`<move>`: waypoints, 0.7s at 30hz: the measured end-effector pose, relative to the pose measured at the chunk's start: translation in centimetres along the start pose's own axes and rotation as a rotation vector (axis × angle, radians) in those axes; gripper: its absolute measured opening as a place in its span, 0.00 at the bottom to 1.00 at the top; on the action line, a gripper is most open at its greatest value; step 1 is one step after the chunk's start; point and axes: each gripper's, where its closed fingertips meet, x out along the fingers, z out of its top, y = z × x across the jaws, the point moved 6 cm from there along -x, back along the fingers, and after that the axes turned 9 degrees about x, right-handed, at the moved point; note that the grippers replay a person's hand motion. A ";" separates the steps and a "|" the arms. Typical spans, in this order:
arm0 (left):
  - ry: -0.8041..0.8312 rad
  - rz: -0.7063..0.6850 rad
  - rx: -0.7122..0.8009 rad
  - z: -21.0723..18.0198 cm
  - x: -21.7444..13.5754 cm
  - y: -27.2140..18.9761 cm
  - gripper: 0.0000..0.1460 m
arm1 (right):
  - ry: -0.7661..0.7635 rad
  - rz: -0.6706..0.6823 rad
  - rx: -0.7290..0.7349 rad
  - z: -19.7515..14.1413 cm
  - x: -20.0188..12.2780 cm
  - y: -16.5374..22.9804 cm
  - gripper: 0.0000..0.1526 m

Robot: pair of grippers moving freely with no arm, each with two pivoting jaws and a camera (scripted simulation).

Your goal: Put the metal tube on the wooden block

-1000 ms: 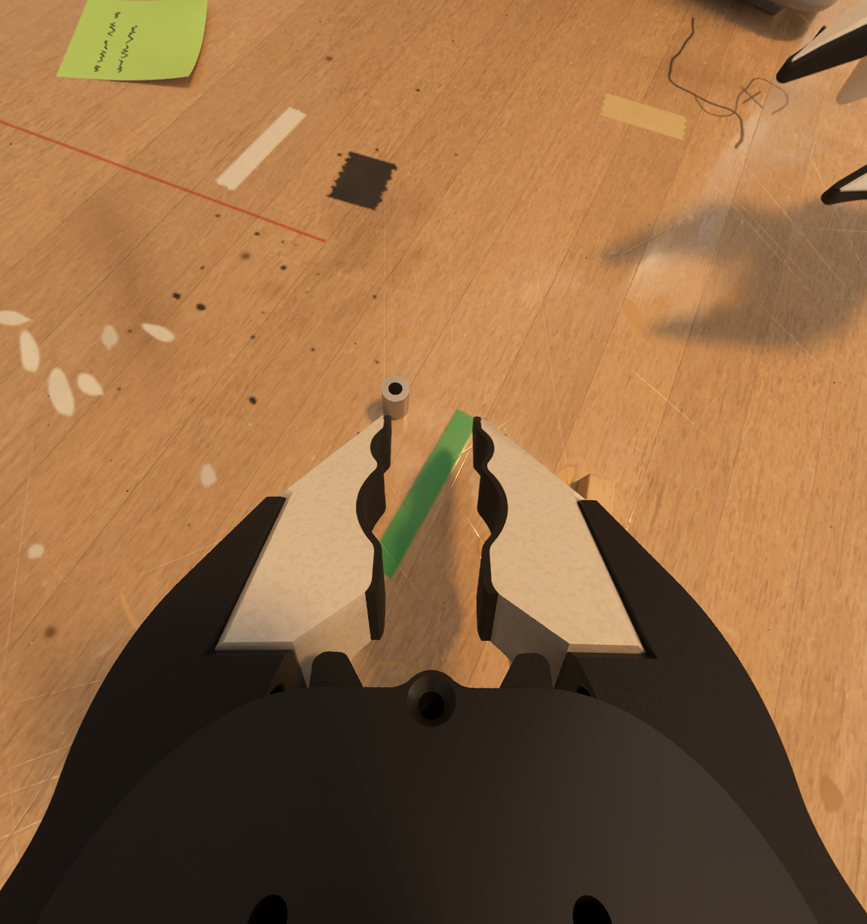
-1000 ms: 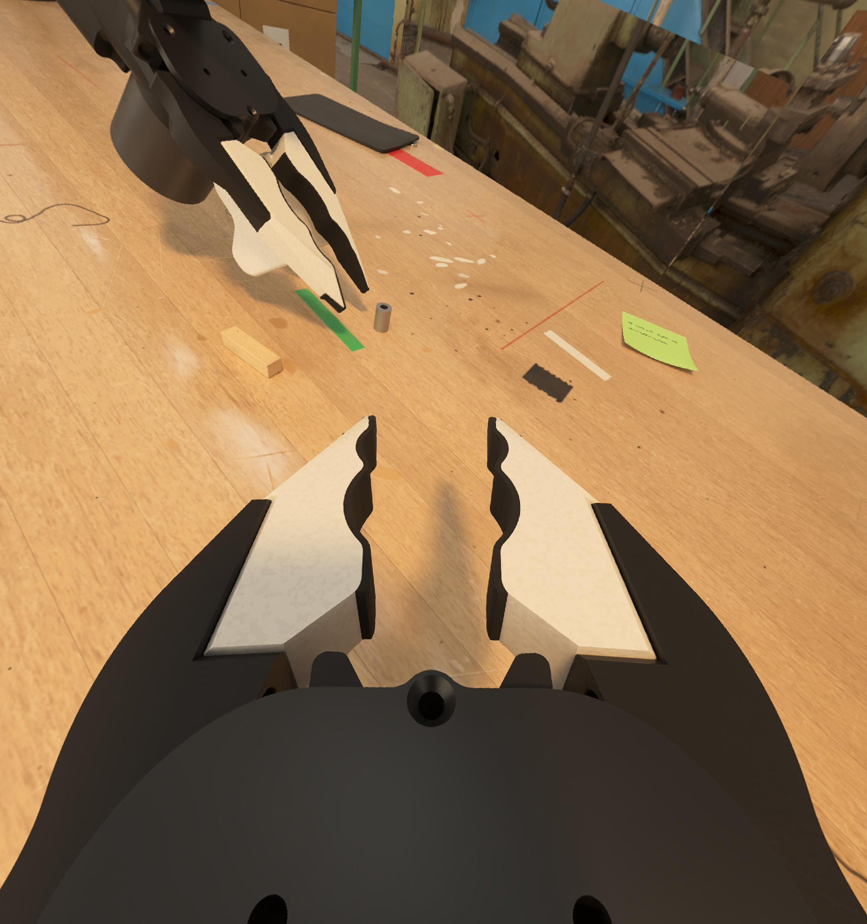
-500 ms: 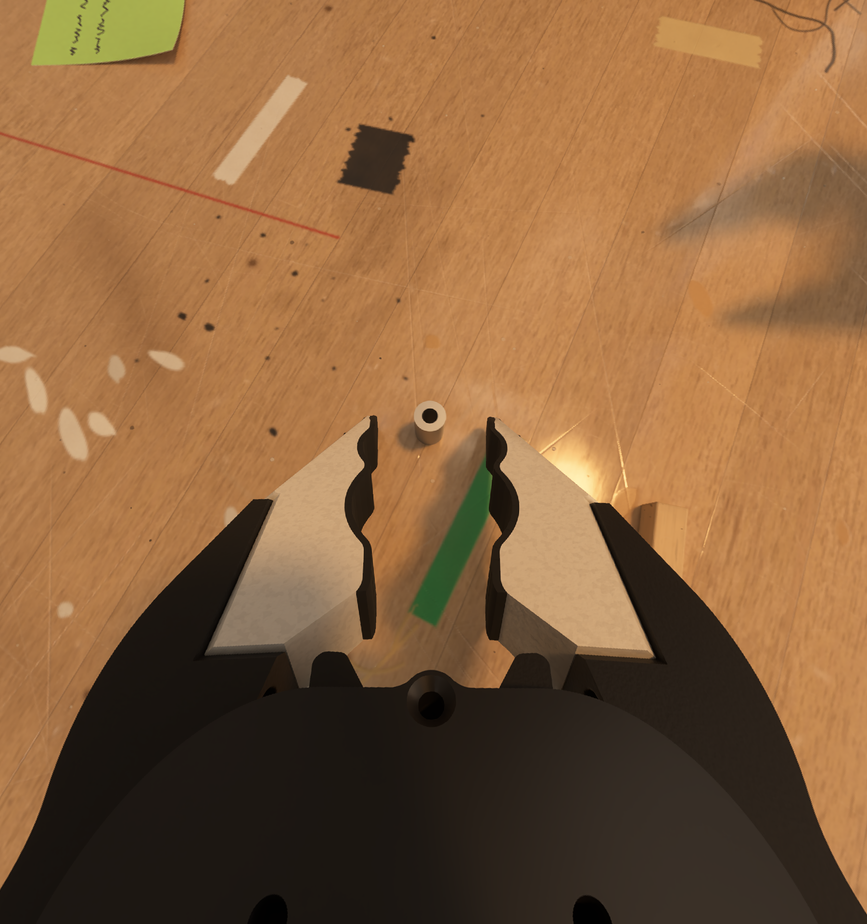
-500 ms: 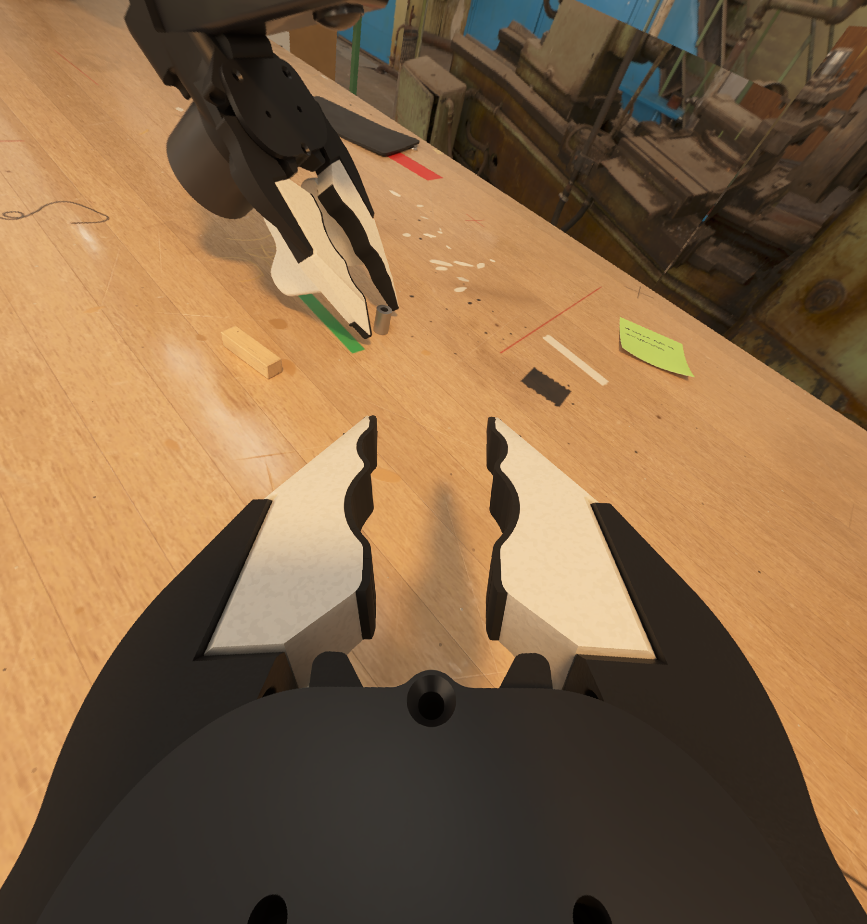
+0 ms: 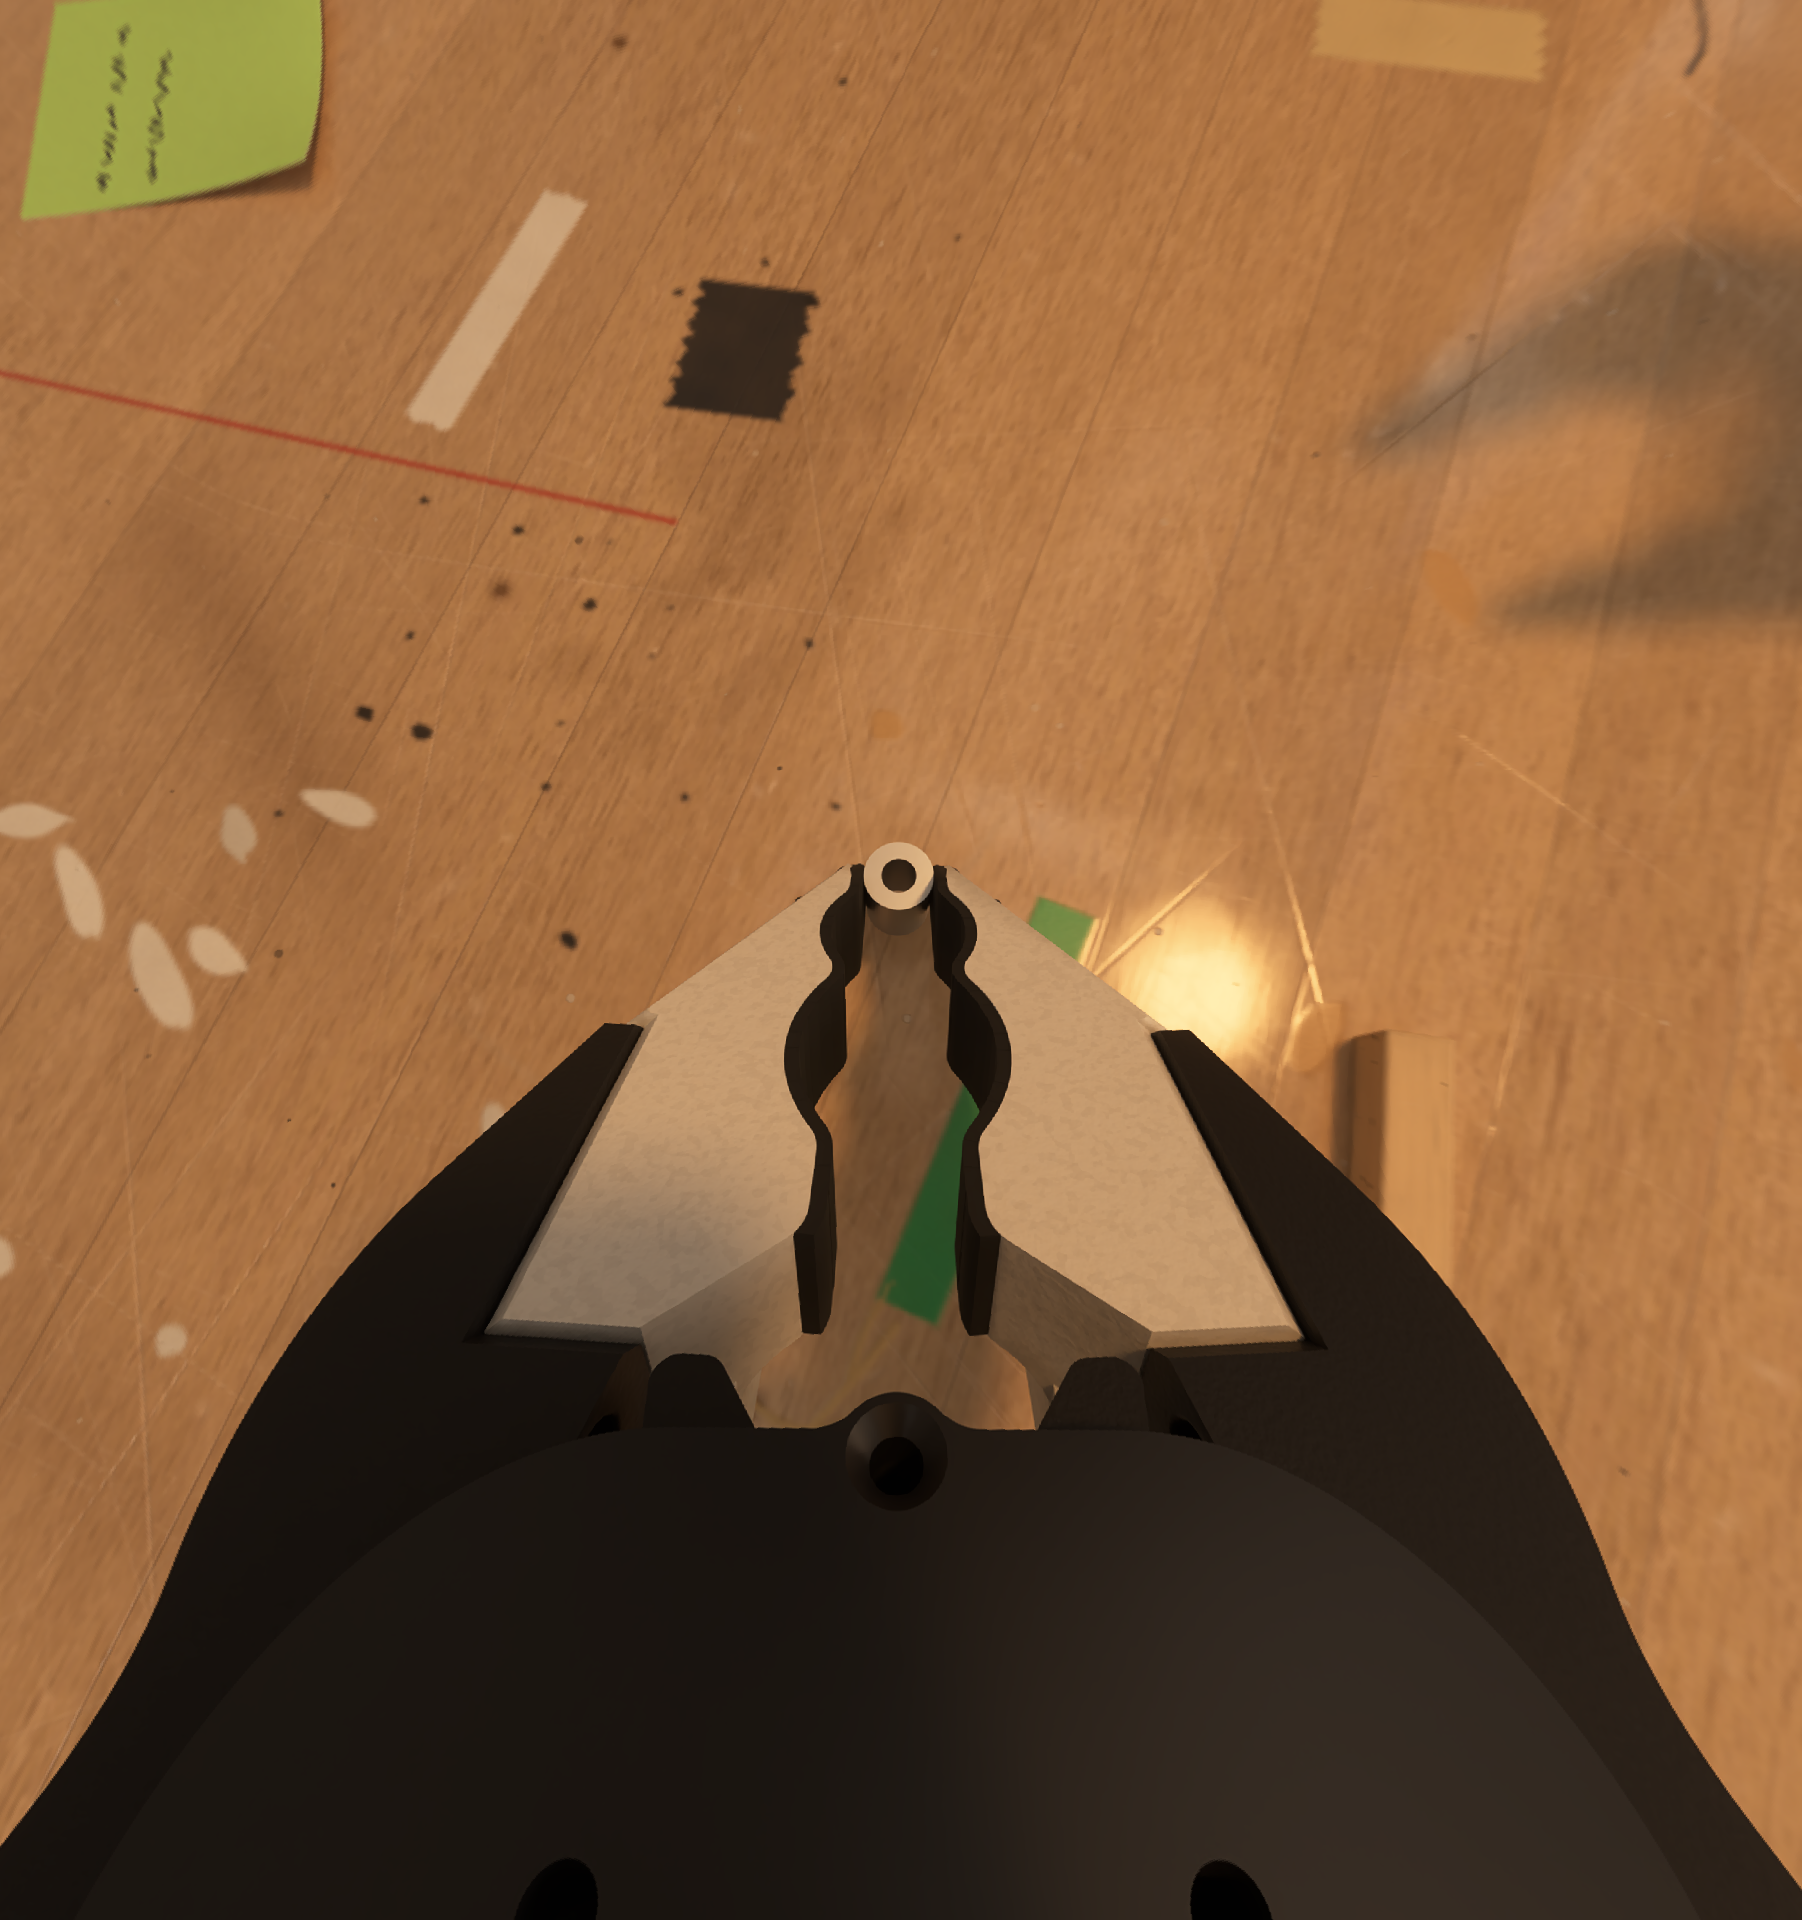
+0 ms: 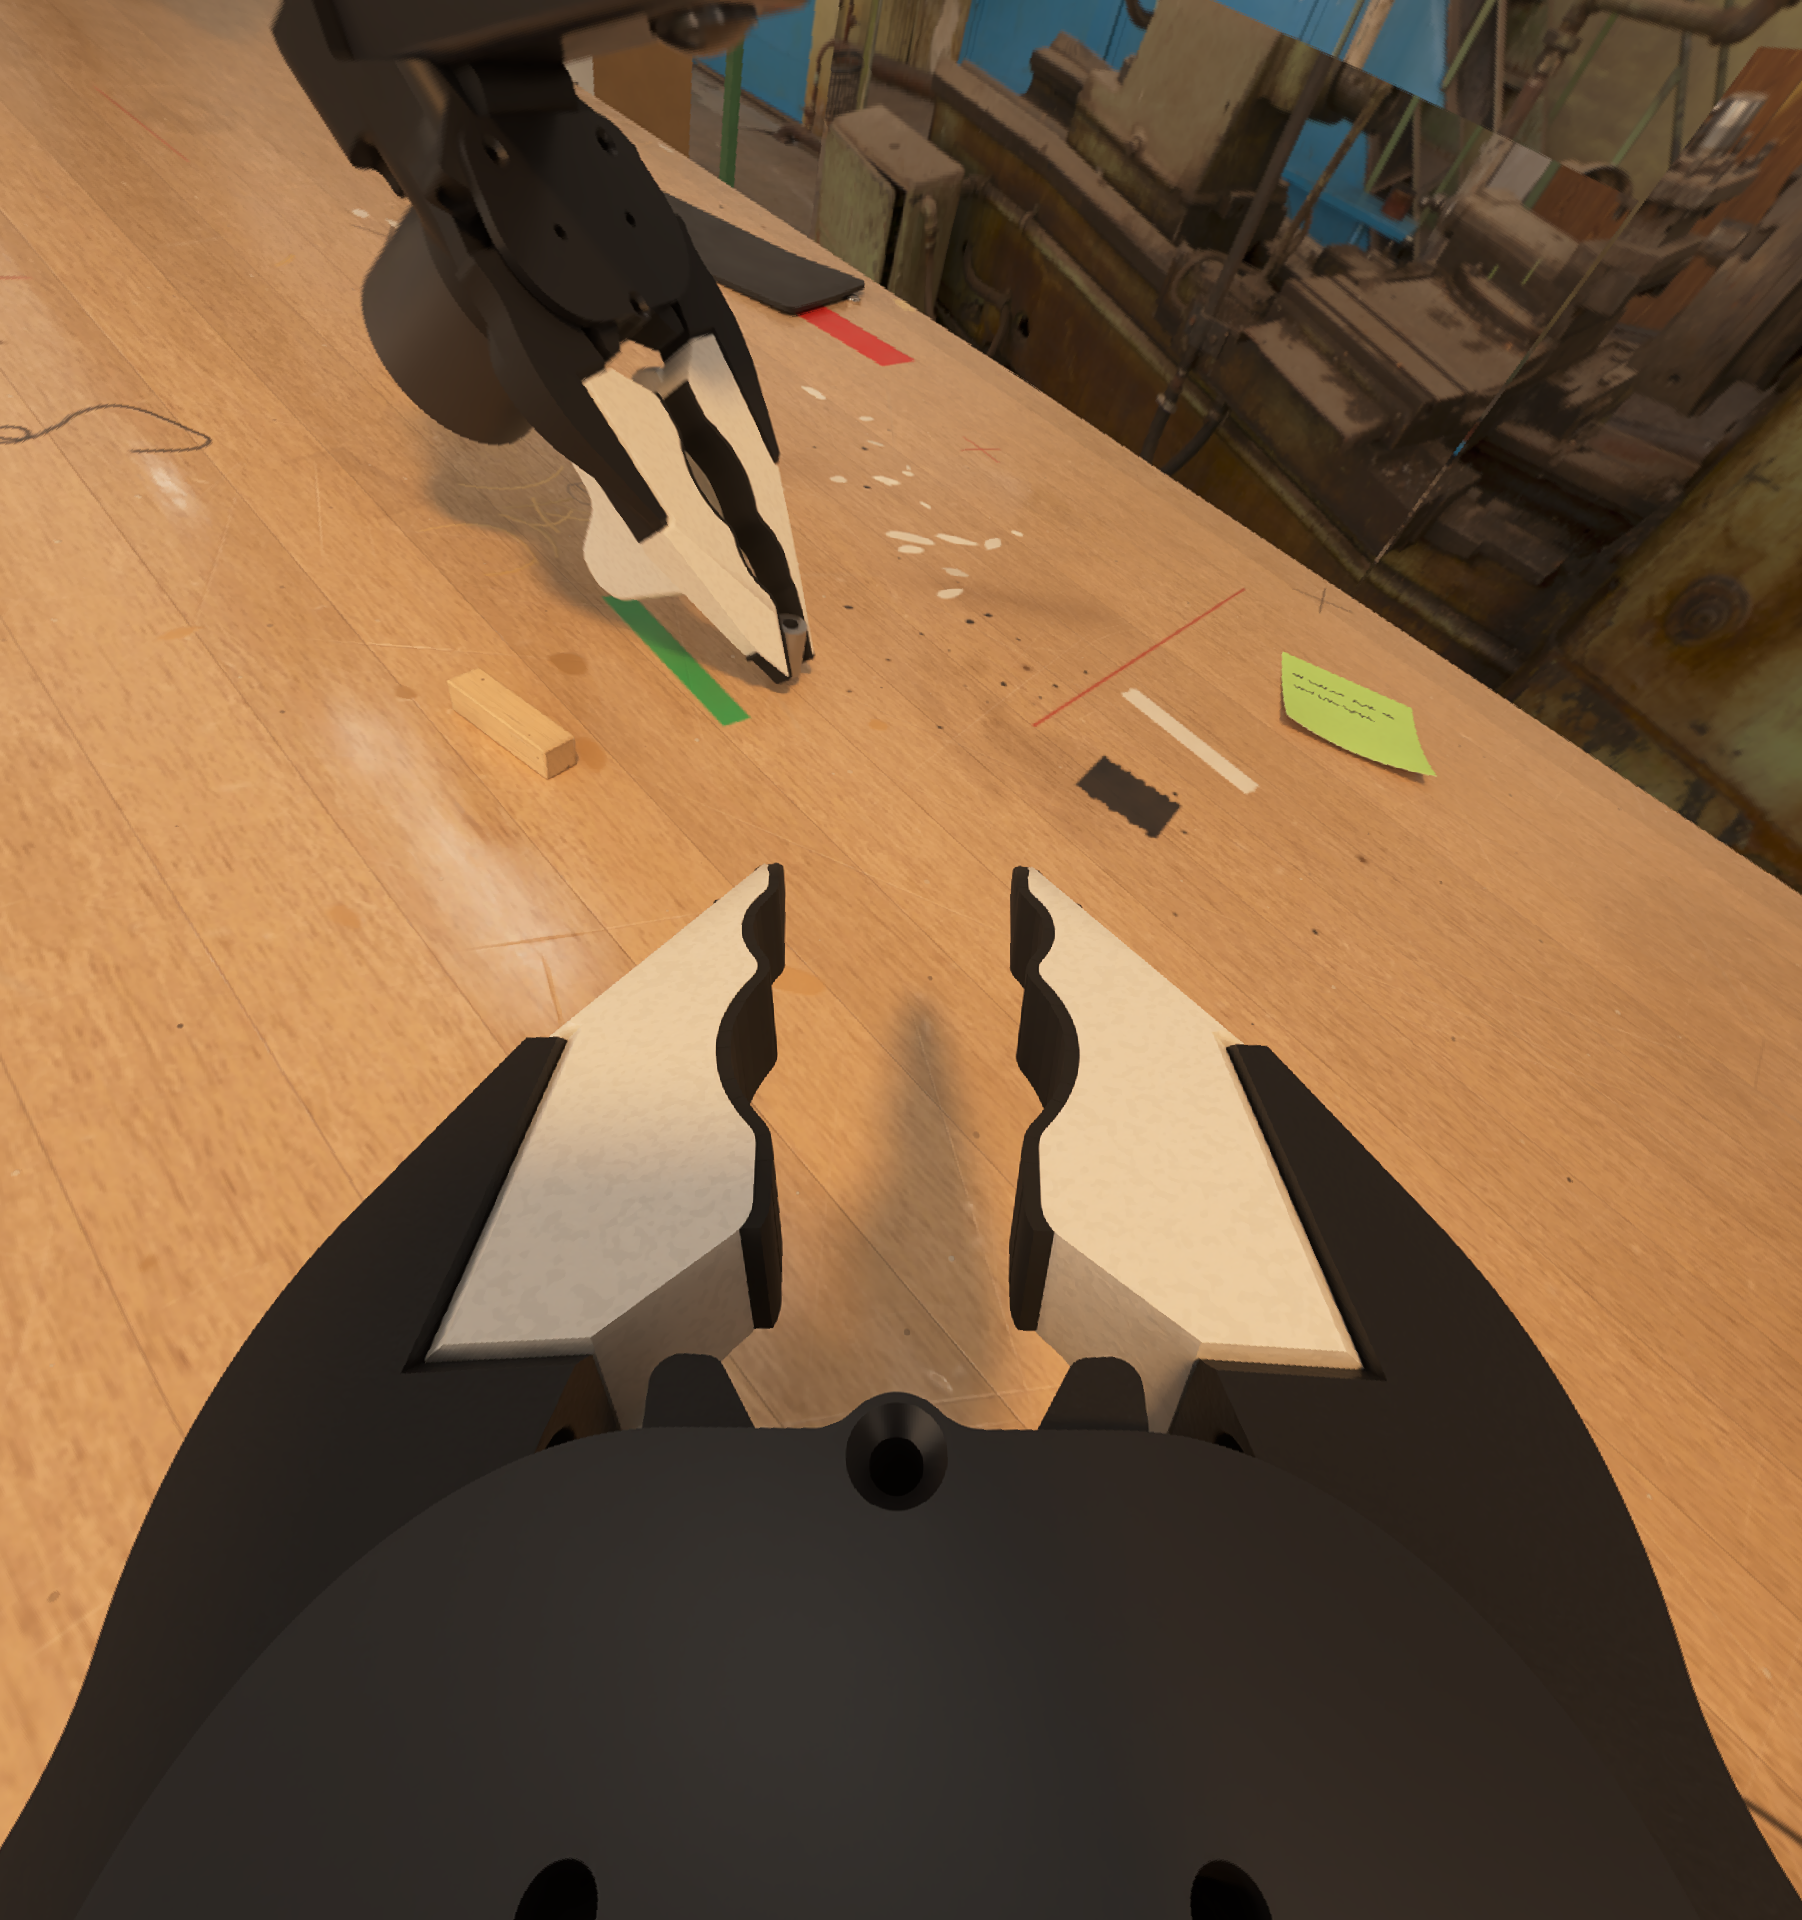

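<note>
Now the left gripper (image 5: 898, 891) pinches the upright metal tube (image 5: 898, 879) at its fingertips; right of it lies the wooden block (image 5: 1400, 1117), bare workbench (image 6: 253, 935) around; the right gripper (image 6: 895, 883) gapes wide, empty.

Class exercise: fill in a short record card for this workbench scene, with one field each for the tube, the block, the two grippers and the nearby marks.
tube: small metal tube, upright, pinched at the fingertips
left gripper: left gripper, closed on the tube, tips down at the table
right gripper: right gripper, open, holding nothing, apart from the others
block: wooden block lying flat, nothing on it, apart from the tube
between them: green tape strip
other marks: green sticky note, black patch, white tape strip
task stage: tube gripped, not yet on block
</note>
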 end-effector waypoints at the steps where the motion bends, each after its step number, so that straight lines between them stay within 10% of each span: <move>1: -0.010 -0.001 0.003 0.2 -0.4 -0.2 0.08 | 0.000 -0.001 0.000 0.0 0.0 0.0 0.28; 21: -0.039 -0.190 0.013 -1.4 -3.9 -8.3 0.08 | 0.023 -0.010 -0.011 -0.5 0.3 -0.1 0.28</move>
